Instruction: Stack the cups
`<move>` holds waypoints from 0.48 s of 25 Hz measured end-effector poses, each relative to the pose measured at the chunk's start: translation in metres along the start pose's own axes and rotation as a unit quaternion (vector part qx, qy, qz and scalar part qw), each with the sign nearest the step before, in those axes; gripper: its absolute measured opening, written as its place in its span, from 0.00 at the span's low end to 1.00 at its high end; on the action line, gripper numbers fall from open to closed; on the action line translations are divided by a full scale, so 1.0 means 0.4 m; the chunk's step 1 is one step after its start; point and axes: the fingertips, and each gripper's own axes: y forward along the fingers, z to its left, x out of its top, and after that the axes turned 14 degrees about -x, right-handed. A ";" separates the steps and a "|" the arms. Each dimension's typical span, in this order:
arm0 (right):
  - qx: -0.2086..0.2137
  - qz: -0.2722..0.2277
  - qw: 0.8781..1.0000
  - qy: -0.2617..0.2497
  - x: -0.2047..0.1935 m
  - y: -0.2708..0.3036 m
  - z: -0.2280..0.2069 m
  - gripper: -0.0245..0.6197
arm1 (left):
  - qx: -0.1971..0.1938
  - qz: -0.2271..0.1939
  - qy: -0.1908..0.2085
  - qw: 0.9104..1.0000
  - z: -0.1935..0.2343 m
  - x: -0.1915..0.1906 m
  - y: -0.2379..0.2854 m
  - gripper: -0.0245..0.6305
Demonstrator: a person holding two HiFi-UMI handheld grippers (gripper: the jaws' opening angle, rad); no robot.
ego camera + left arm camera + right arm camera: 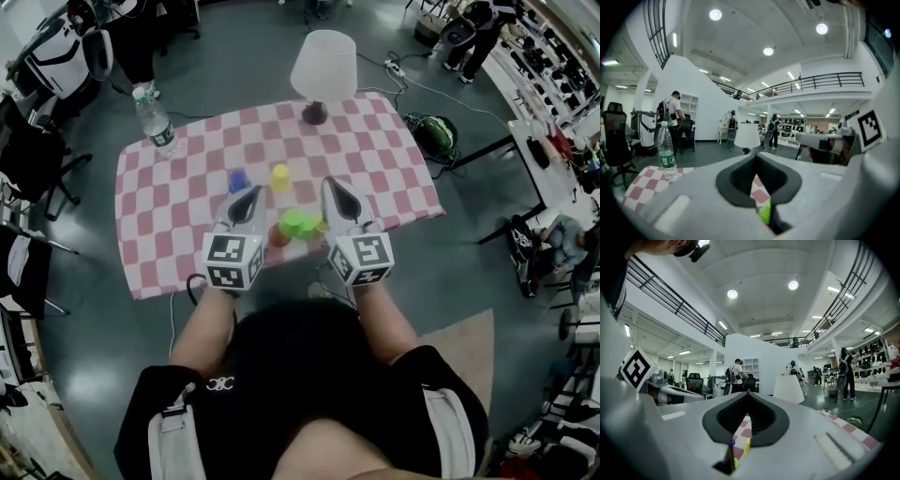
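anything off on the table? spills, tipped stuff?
Nothing stands out. Water bottle and lamp stand upright, blue cup and yellow cup sit apart on the checkered cloth, no spill. Green cup is too blurred to judge its tilt.

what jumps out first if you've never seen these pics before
The red-and-white checkered tablecloth catches the eye first, with a white lamp at its far edge and a water bottle at its far left corner. Nearer the person sit a blue cup, a yellow cup, a green cup and an orange cup, the last two between the left gripper and the right gripper.
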 end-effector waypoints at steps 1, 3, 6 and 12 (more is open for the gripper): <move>0.005 0.003 1.000 -0.004 -0.003 0.002 -0.013 0.04 | 0.005 0.000 -0.001 1.000 -0.004 0.000 0.008 0.04; 0.013 0.011 1.000 -0.012 -0.012 0.007 -0.044 0.04 | 0.016 0.000 -0.005 1.000 -0.012 -0.002 0.022 0.04; 0.029 0.023 0.999 -0.025 -0.022 0.017 -0.086 0.04 | 0.039 0.002 -0.011 0.999 -0.018 -0.009 0.038 0.04; 0.069 0.043 0.996 -0.037 -0.059 0.044 -0.147 0.04 | 0.092 0.002 -0.023 0.996 -0.019 -0.020 0.055 0.04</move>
